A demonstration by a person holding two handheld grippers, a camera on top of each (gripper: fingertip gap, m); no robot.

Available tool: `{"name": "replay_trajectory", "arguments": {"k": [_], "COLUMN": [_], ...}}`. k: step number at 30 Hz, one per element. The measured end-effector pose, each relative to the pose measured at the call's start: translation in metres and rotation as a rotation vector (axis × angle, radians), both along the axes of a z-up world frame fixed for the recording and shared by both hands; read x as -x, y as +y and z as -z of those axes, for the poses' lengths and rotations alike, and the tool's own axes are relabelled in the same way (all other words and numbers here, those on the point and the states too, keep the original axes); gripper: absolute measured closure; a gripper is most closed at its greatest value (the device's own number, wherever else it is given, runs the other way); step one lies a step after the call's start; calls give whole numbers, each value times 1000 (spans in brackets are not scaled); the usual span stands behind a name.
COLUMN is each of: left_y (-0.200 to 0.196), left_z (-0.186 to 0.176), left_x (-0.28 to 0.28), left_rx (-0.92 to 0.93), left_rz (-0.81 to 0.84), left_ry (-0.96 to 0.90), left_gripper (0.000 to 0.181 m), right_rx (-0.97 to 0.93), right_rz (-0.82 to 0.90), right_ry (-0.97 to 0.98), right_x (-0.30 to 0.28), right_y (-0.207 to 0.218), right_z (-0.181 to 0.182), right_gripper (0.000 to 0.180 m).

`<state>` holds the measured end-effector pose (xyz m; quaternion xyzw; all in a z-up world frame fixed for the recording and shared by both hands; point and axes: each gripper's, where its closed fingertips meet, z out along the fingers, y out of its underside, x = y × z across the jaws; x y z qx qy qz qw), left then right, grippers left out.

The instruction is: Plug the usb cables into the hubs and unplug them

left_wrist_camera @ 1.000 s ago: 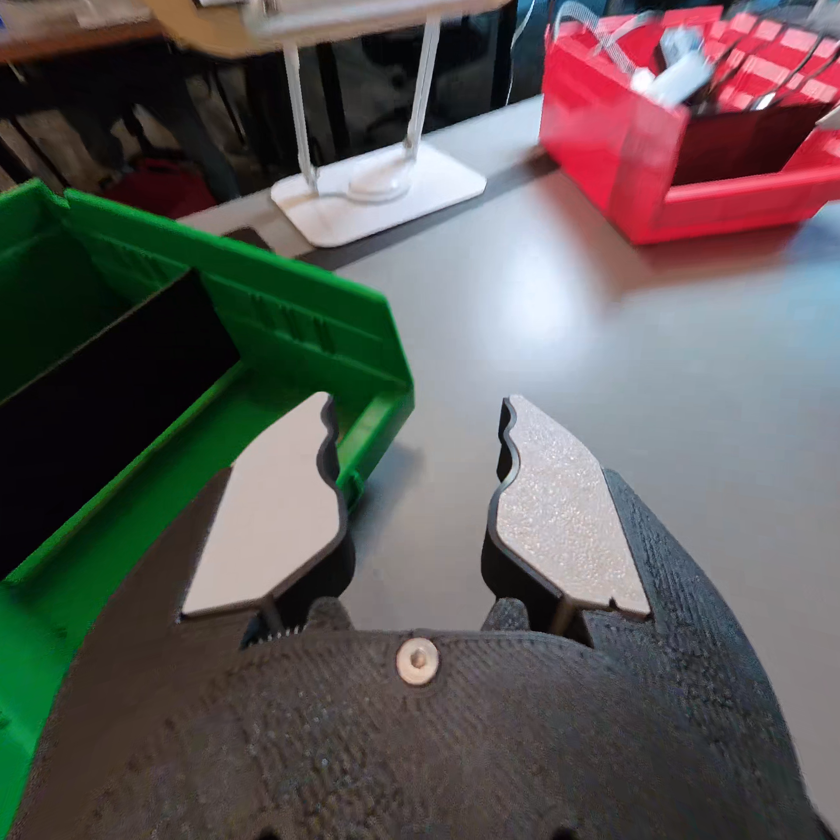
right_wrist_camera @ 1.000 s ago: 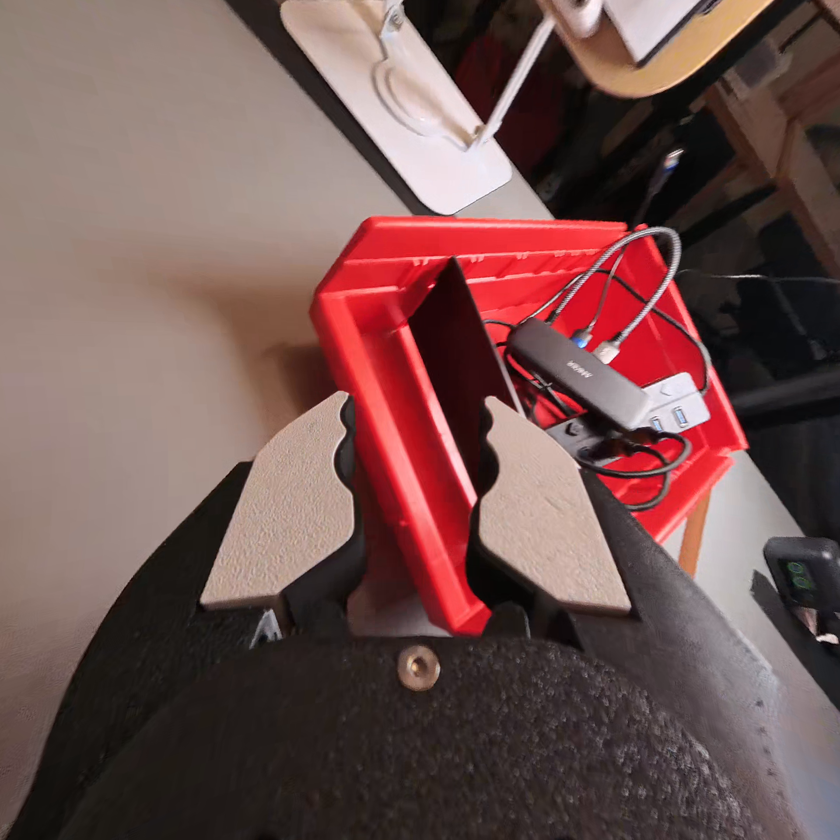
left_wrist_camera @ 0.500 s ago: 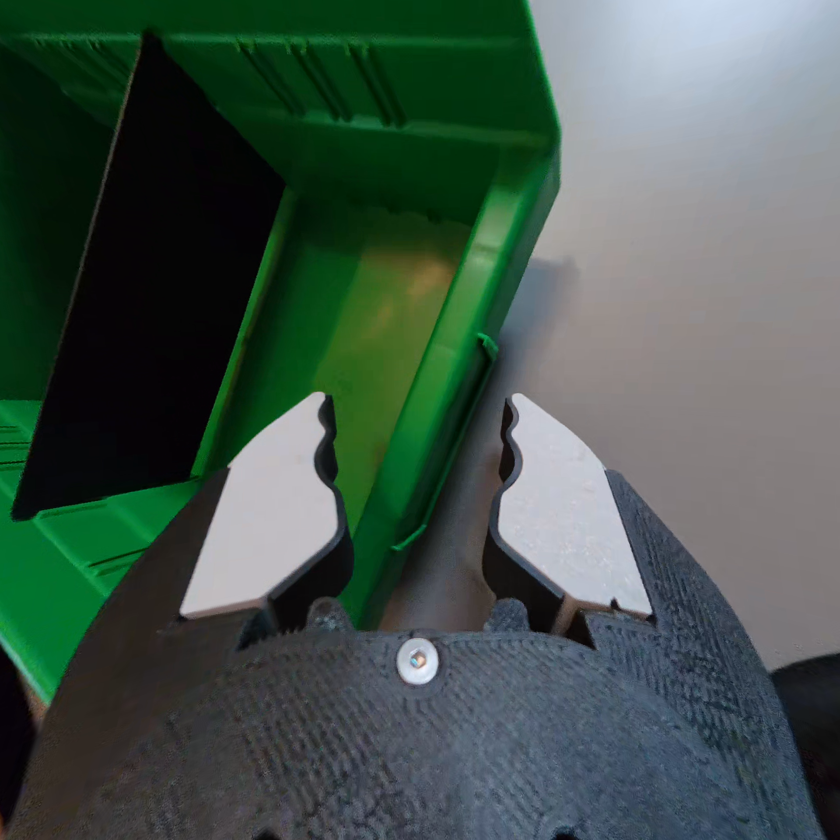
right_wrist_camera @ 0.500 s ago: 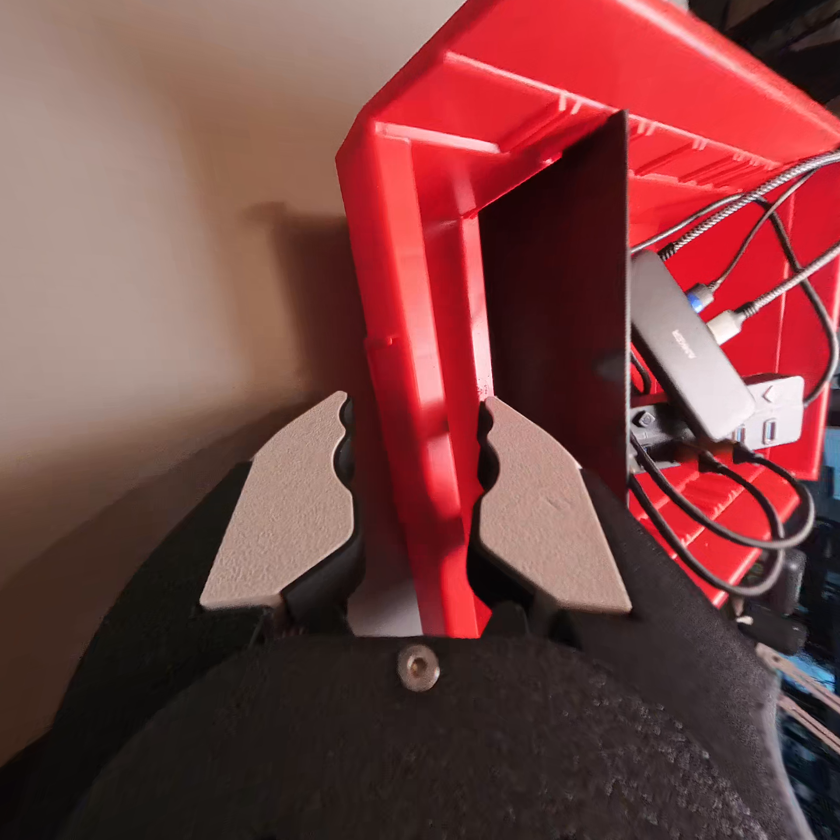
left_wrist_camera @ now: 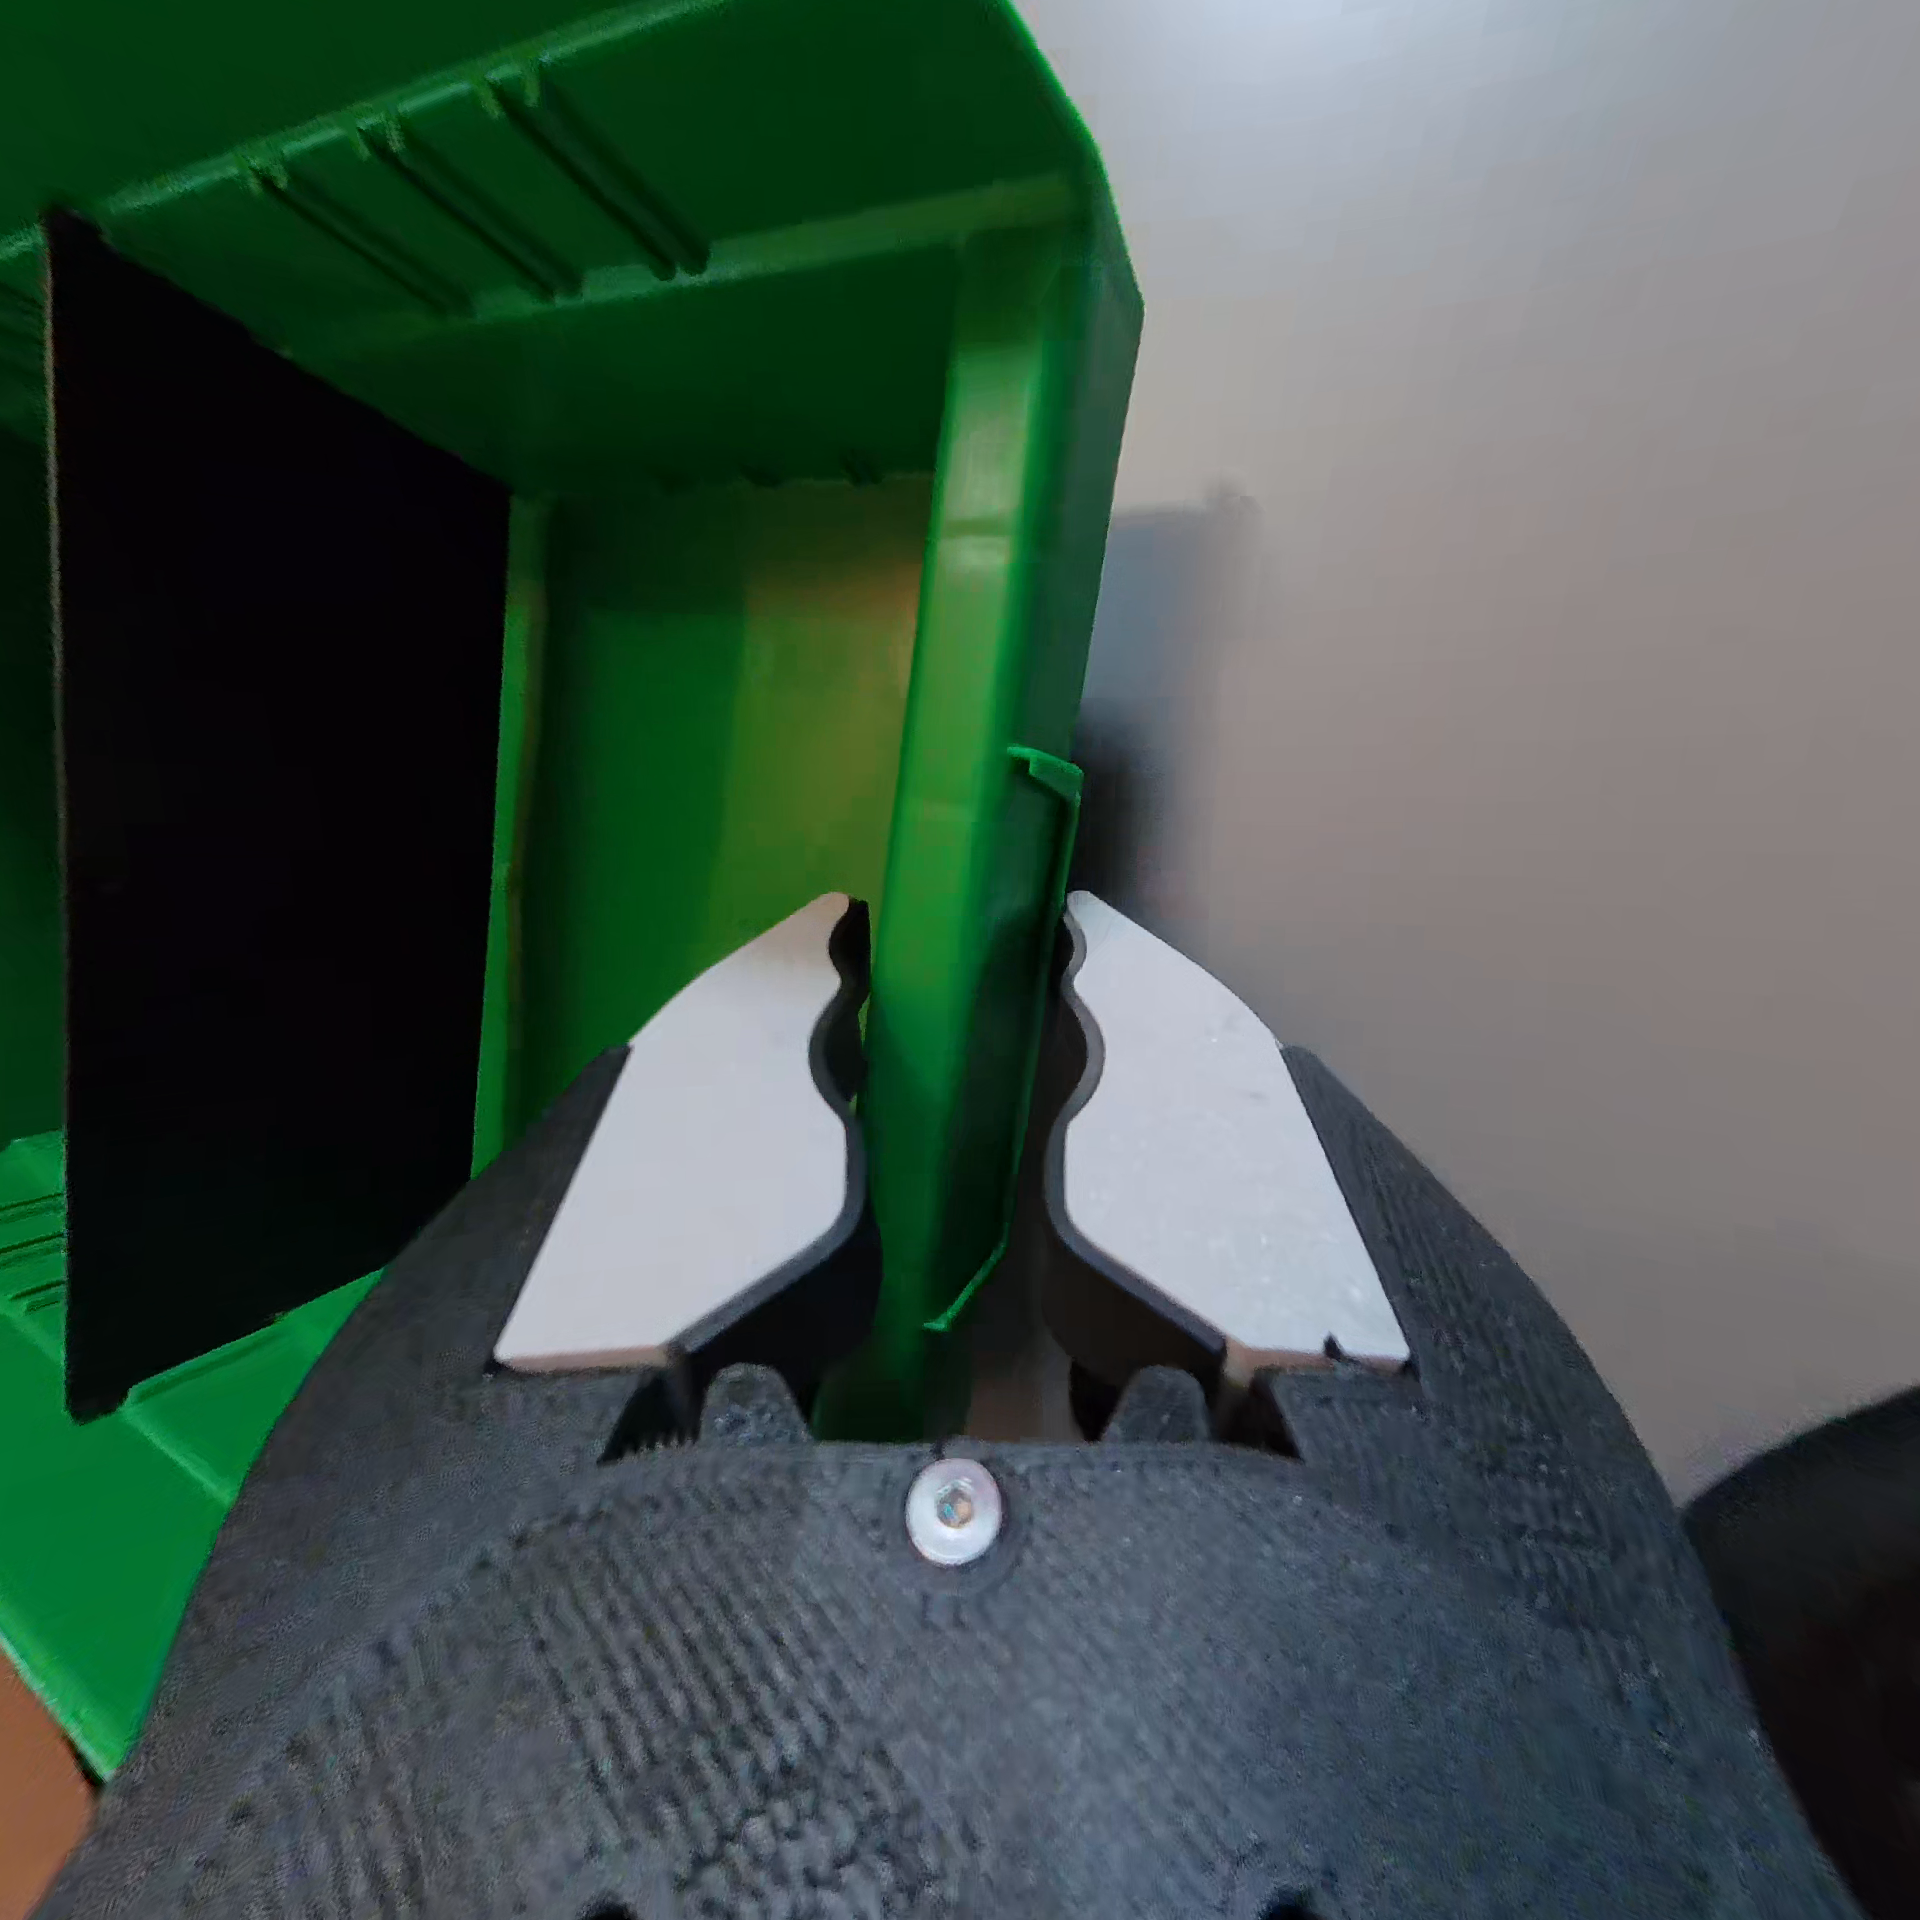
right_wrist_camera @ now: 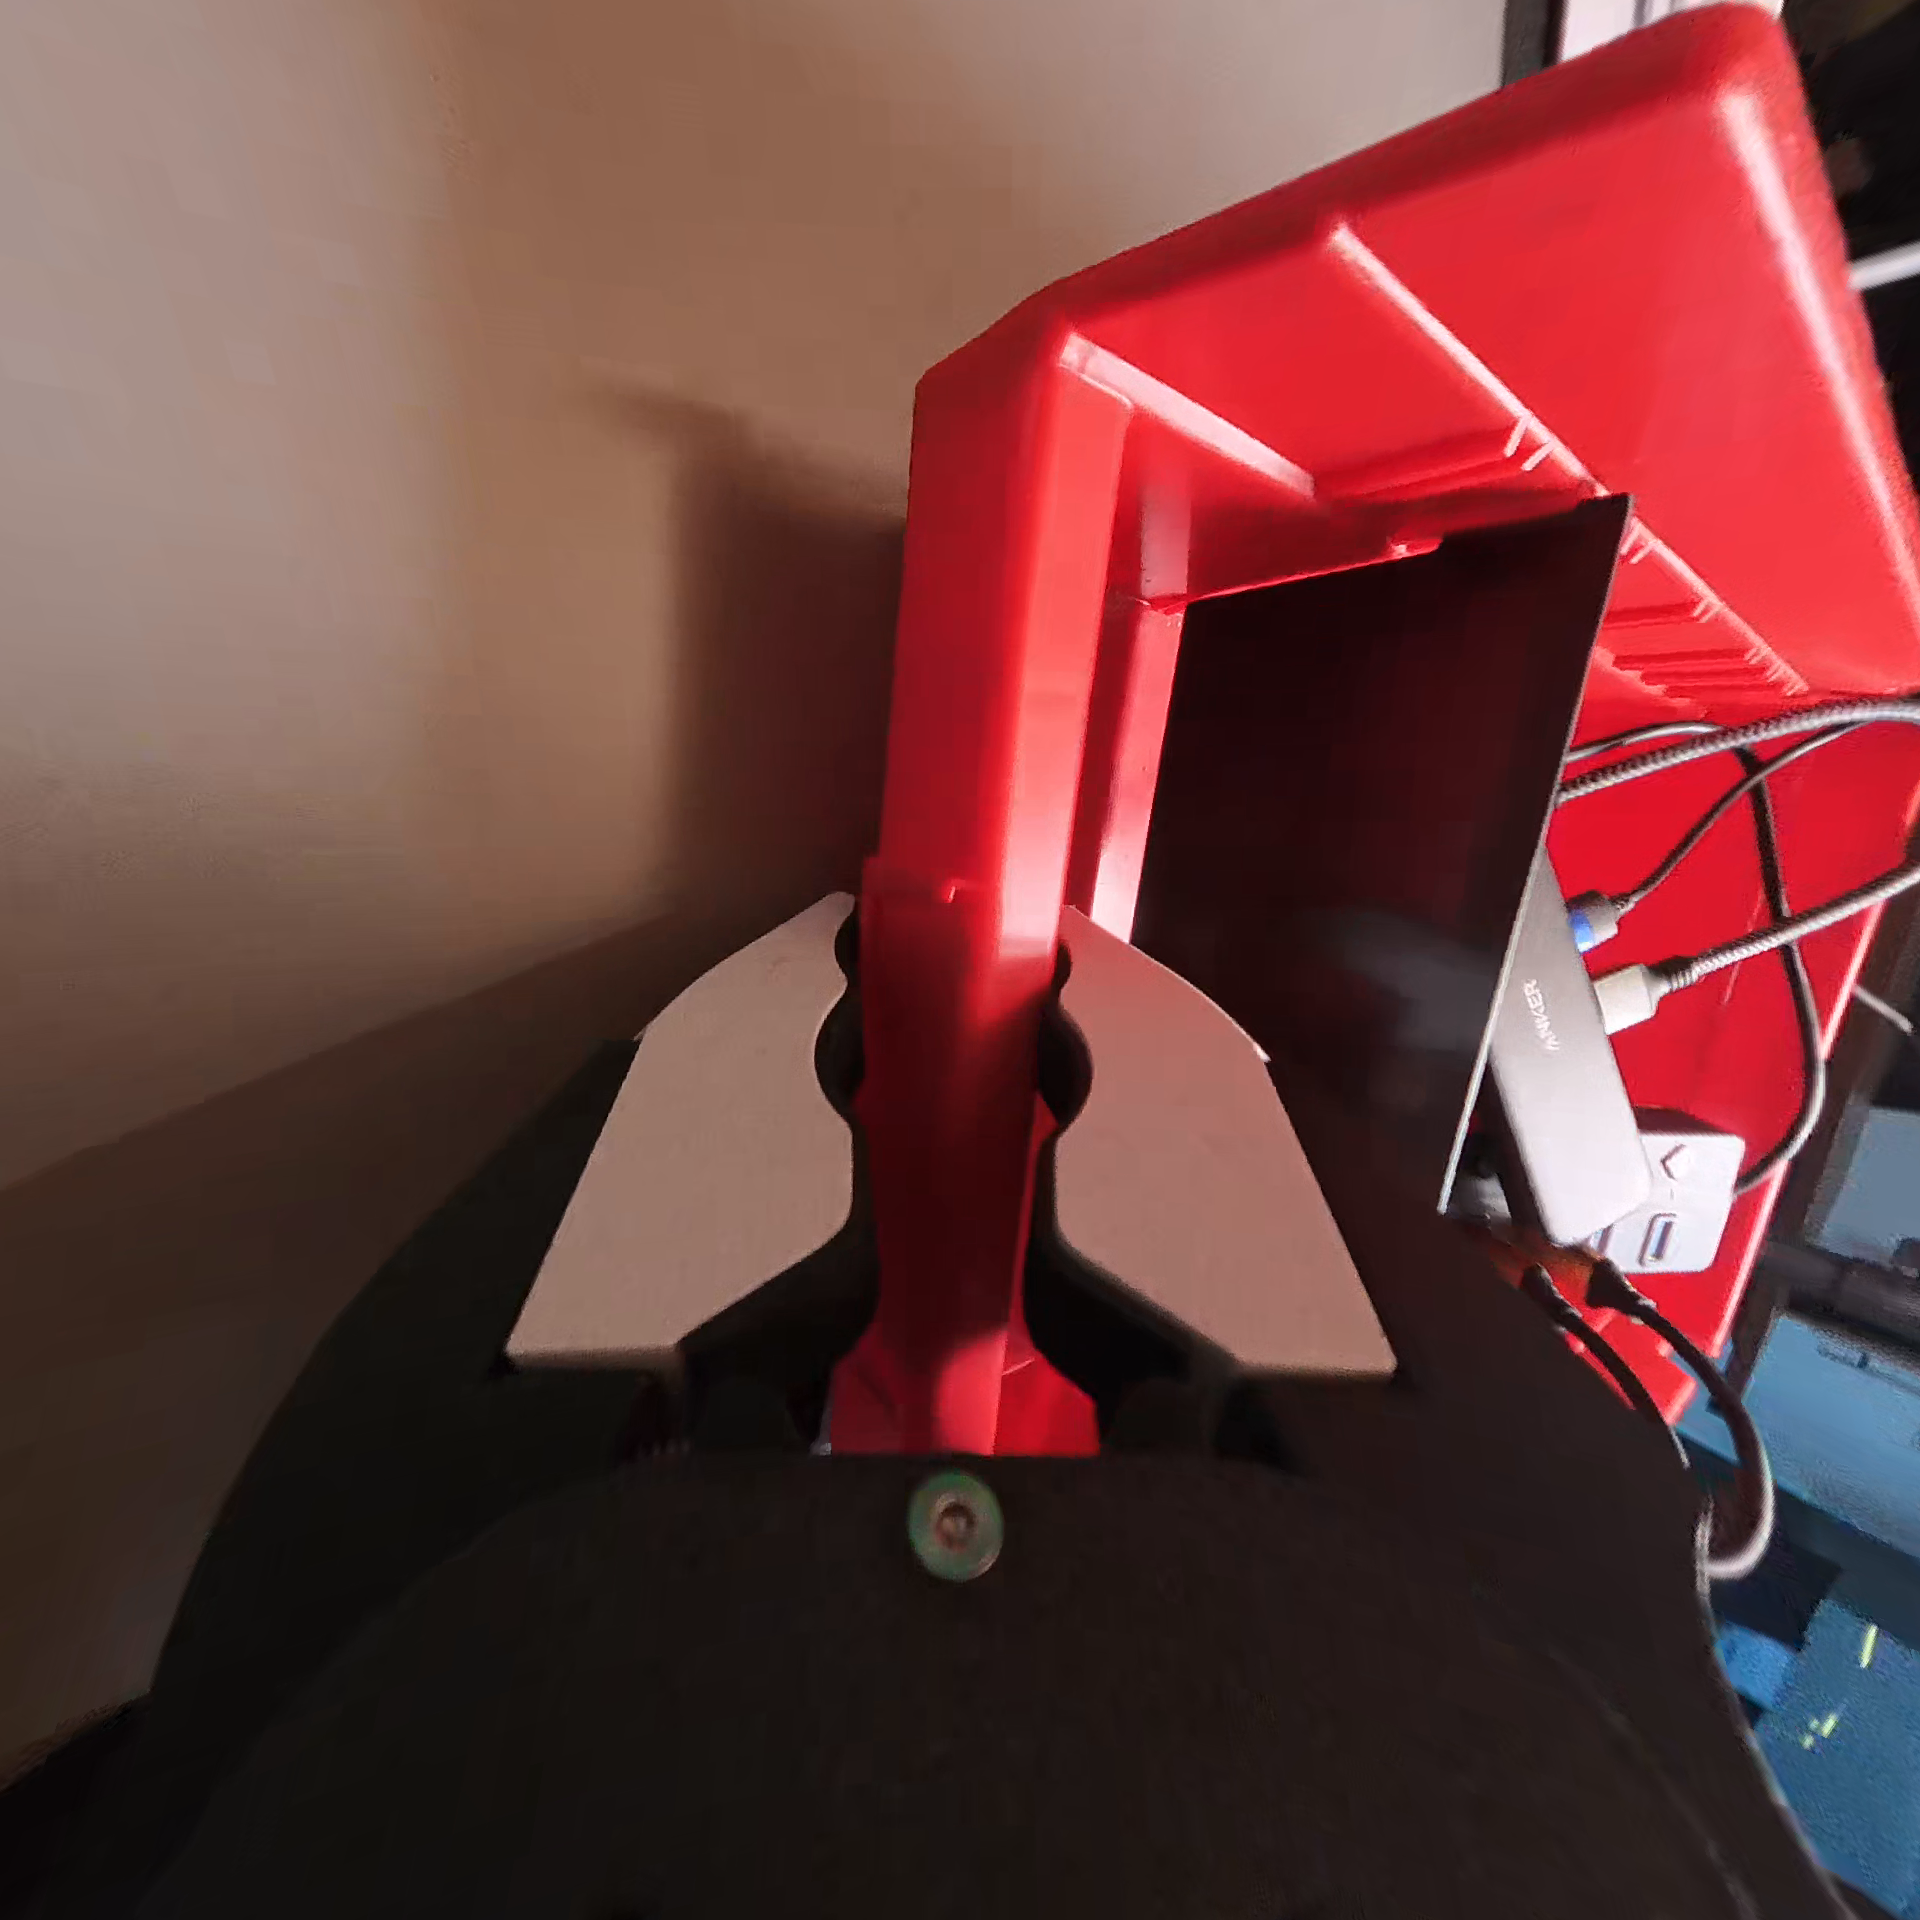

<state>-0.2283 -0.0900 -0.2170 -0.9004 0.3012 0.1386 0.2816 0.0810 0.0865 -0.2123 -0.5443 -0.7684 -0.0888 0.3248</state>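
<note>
Left tongs: clenched on the side wall of the green bin; one finger lies inside the bin, the other outside against the wall.
Green bin: stretches ahead and to the left of the left tongs; a black divider stands upright across it, off to the left of the fingers. The compartment just ahead of the inner finger shows only bare green floor; what lies behind the divider cannot be made out.
Table: grey surface to the right of the left tongs, with the bin's shadow on it beside the gripped wall.
Right tongs: clenched on the wall of the red bin, a finger on each side of it.
Red bin: runs ahead and to the right of the right tongs; a dark divider stands in it just right of the inner finger.
Contents beyond the dark divider: a dark grey hub lying over a white hub, both to the right of the right tongs.
USB cables: braided grey leads plugged into the dark grey hub's far edge, looping across the red floor; black cables trail over the bin's near edge.
</note>
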Motion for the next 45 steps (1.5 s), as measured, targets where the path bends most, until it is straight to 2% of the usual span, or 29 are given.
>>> {"name": "replay_trajectory", "arguments": {"k": [5, 11, 13, 16, 18, 21, 24, 27, 30, 34, 36, 39, 41, 45], "left_y": [7, 47, 57, 60, 53, 30, 2, -19, -23, -5, 5, 20, 26, 31], "left_z": [0, -2, -4, -11, -29, -64, -91, -102, -95, -79, -71, -58, -57, -64], "left_x": [-67, -107, -111, -113, -125, -150, -180, -213, -237, -254, -264, -269, -267, -256], "left_rx": [-10, -64, -88, -139, -230, -305, -333, -354, -410, -477, -469, -448, -478, -562], "left_rz": [204, 362, 415, 372, 333, 277, 224, 157, 70, -55, -86, -111, -135, -178], "left_ry": [6, 45, 63, -12, -160, -445, -705, -892, -903, -909, -927, -859, -829, -827], "left_gripper": [147, 146, 145, 133, 131, 136, 136, 132, 128, 124, 126, 128, 130, 144], "right_rx": [-31, -50, 53, 303, 305, 266, 224, 278, 334, 381, 342, 306, 331, 351], "right_rz": [-112, -184, -185, -163, -78, 167, 406, 516, 556, 588, 621, 654, 655, 674], "right_ry": [-6, 73, 181, 463, 631, 856, 988, 1055, 1062, 1067, 1060, 1035, 1070, 1124], "right_x": [-2, -6, -6, -12, -32, -83, -134, -144, -126, -99, -97, -95, -91, -89], "right_y": [-60, -126, -154, -193, -185, -149, -116, -102, -91, -80, -75, -71, -70, -71], "right_z": [-2, -9, -21, -61, -90, -116, -113, -95, -81, -68, -65, -62, -64, -64], "right_gripper": [149, 148, 147, 150, 151, 144, 133, 127, 124, 122, 124, 130, 135, 139]}}
